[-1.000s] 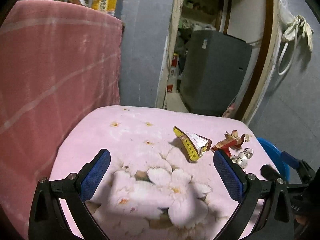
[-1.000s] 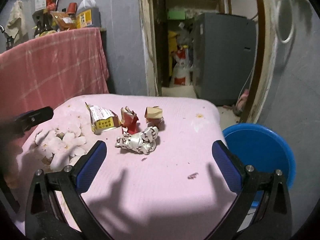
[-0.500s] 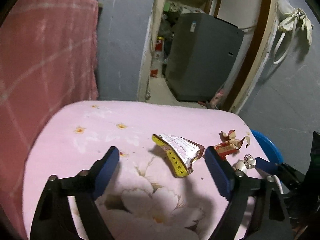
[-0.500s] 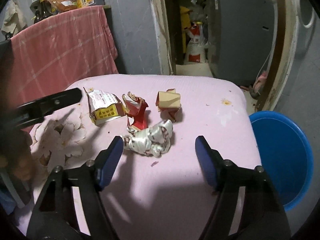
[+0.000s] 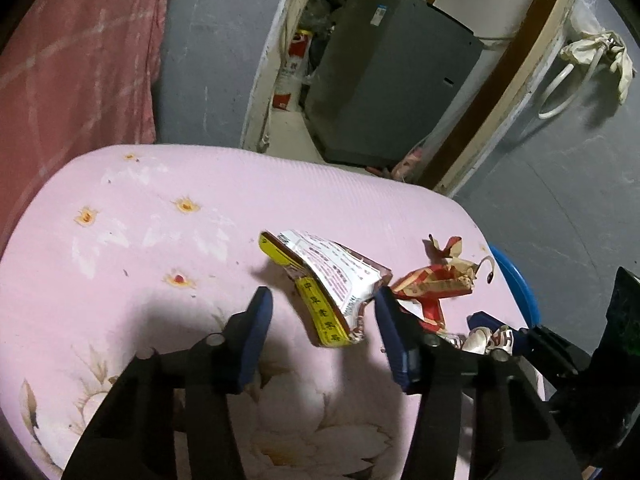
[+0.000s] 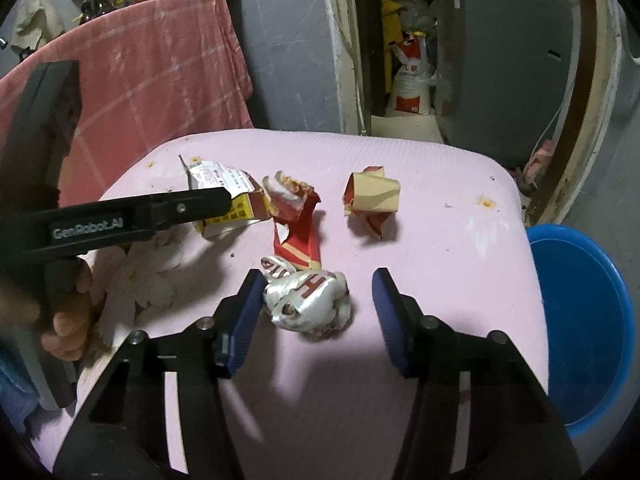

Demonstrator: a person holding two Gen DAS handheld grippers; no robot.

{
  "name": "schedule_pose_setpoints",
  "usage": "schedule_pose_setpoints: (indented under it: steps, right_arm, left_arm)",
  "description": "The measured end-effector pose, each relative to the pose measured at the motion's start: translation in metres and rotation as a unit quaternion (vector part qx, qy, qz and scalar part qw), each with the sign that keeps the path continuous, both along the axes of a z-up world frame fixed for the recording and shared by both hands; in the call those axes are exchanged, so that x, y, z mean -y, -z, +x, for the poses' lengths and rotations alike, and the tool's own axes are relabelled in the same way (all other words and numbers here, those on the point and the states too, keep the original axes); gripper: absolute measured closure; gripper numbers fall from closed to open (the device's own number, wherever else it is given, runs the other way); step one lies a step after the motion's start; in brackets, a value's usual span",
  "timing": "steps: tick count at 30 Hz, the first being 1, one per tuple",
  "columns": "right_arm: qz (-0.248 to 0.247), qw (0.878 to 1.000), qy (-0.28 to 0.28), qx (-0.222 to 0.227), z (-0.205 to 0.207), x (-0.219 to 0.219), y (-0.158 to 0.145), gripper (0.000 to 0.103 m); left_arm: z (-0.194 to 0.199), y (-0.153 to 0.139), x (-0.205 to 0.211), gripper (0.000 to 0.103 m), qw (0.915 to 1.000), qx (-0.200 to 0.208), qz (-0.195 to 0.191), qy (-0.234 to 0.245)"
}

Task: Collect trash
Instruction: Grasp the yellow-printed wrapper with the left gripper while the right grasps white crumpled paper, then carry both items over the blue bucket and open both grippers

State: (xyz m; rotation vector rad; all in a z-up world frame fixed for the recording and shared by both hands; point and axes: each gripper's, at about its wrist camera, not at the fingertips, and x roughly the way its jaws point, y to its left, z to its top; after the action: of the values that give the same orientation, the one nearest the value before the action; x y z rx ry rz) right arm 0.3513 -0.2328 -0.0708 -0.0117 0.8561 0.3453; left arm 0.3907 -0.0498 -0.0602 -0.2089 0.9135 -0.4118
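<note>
Pink floral table [image 6: 440, 248] bearing four pieces of trash. Blue basin [image 6: 580, 320], off the table edge to the right of the right tongs [image 6: 316, 300]. Yellow-and-white carton [image 5: 328, 280], lying between the parted fingers of the left tongs [image 5: 322, 320], untouched on the left side. Silver crumpled wrapper [image 6: 308, 300], between the parted right fingers, against the left pad. Red torn wrapper [image 6: 296, 220], just beyond it. Tan-and-red crumpled packet [image 6: 370, 196], farther ahead, apart.

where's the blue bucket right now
In the right wrist view the blue bucket sits off the right edge of the pink table, lower than its top, right of the right gripper.
</note>
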Motion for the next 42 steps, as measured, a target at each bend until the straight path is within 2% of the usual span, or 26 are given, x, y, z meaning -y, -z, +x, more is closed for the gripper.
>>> schedule_pose_setpoints:
  steps: [2,5,8,11,20,27,33,42]
  right_arm:
    - [-0.002,1.0,-0.001,-0.001,-0.002,-0.001,0.001,0.052]
    - [-0.005,1.0,-0.004,-0.004,-0.003,-0.003,0.001,0.054]
    - [-0.001,1.0,-0.007,-0.005,-0.006,-0.003,0.002,0.063]
    - [0.005,1.0,-0.006,-0.002,-0.01,-0.002,0.001,0.064]
    - [0.031,0.999,0.002,0.022,-0.043,0.005,-0.002,0.064]
    - [0.049,0.996,0.027,0.072,-0.07,0.018,-0.017,0.064]
    - [0.046,0.992,0.036,0.11,-0.093,0.024,-0.033,0.064]
    - [0.043,0.981,0.066,0.179,-0.123,0.047,-0.069,0.064]
  left_arm:
    - [-0.002,-0.001,-0.001,0.07,1.0,0.0,-0.009,0.004]
    - [-0.006,-0.002,0.002,0.072,1.0,0.005,-0.006,0.004]
    - [-0.01,-0.003,0.004,0.075,0.9999,0.008,-0.007,0.004]
    - [-0.015,-0.005,0.007,0.078,0.9999,0.014,-0.004,0.002]
    - [-0.059,-0.012,-0.001,0.08,0.9992,0.039,0.002,-0.007]
    - [-0.101,-0.017,-0.008,0.08,0.9977,0.065,-0.007,-0.017]
    - [-0.138,-0.028,0.002,0.081,0.992,0.12,0.003,-0.04]
    - [-0.167,-0.057,0.028,0.081,0.98,0.195,-0.001,-0.041]
